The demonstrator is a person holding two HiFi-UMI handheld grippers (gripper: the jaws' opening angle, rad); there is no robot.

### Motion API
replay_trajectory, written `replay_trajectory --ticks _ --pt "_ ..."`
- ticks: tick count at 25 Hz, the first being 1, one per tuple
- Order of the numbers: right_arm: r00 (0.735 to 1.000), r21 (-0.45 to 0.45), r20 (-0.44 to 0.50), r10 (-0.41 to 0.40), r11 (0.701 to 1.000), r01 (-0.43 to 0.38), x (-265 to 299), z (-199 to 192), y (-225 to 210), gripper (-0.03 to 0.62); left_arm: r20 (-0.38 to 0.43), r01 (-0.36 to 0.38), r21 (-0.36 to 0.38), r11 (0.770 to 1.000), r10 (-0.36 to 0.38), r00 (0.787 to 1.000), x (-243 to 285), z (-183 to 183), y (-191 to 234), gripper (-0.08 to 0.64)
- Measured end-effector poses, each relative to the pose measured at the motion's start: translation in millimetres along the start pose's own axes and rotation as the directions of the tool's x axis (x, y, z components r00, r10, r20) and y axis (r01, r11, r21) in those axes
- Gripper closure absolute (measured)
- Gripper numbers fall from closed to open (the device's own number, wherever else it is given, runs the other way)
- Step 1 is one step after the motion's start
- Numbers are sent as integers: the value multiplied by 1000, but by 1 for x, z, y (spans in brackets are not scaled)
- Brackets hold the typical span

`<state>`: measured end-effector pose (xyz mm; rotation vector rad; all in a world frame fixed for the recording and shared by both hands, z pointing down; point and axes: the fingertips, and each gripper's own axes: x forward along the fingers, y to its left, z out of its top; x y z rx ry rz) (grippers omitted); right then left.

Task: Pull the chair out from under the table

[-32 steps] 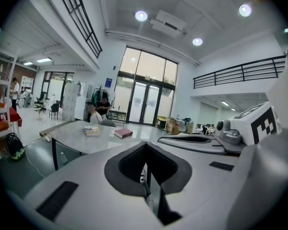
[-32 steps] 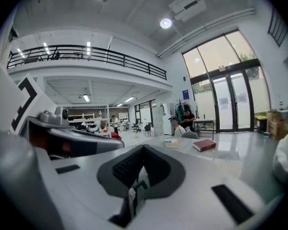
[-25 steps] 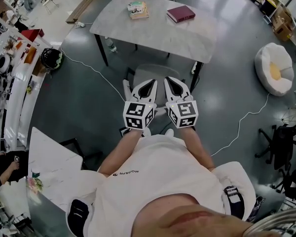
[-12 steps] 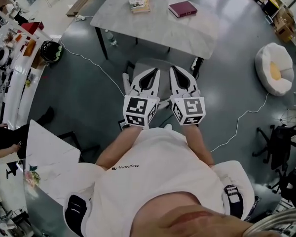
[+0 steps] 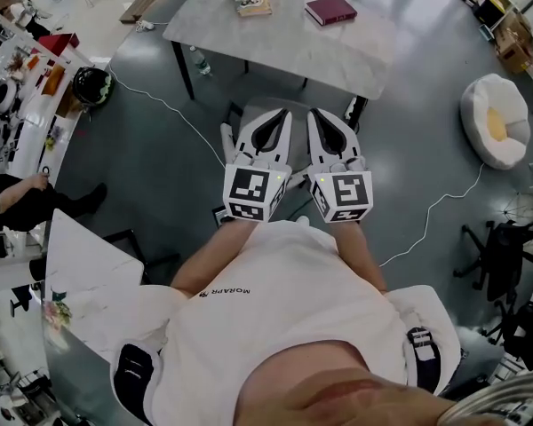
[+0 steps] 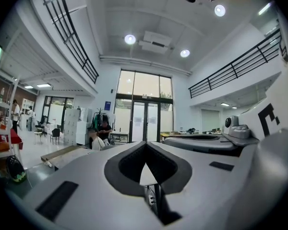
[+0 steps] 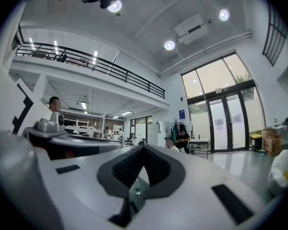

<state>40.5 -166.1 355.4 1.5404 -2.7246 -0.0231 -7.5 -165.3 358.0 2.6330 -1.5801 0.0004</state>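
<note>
Head view looks down over my chest at both tongs, held side by side just in front of me, marker cubes toward me and tips pointing away at the table (image 5: 275,56). Left gripper (image 5: 283,114) is fully closed, and the left gripper view backs that up: the two jaws meet at the tip with nothing pinched between them, just the room beyond, with tall glass doors and balcony railings. Right gripper (image 5: 314,114) is the same deal, jaws pressed together and empty, and its own view looks level across the hall at the same doors. So neither one has hold of anything. The chair (image 5: 299,106) is the grey one directly below the tongs in the head view, its seat showing around and between them, with its far edge at the table's near edge, between the two near legs. Can't tell from up here whether the tips are touching it, and it doesn't show in either gripper view. On the table there's a red book (image 5: 330,10) and a small stack of books (image 5: 251,1) near the far edge, well apart from each other. A white beanbag (image 5: 496,118) sits off to the right on the floor, and a white cable (image 5: 160,105) snakes past the table's left legs.
</note>
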Motion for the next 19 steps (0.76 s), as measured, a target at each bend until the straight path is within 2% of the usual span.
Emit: replay_trajectory --ticks 19 --pt "1000 18 -2 -20 1000 20 1 -3 -6 580 1 -14 8 1000 14 1000 0 -3 4 557"
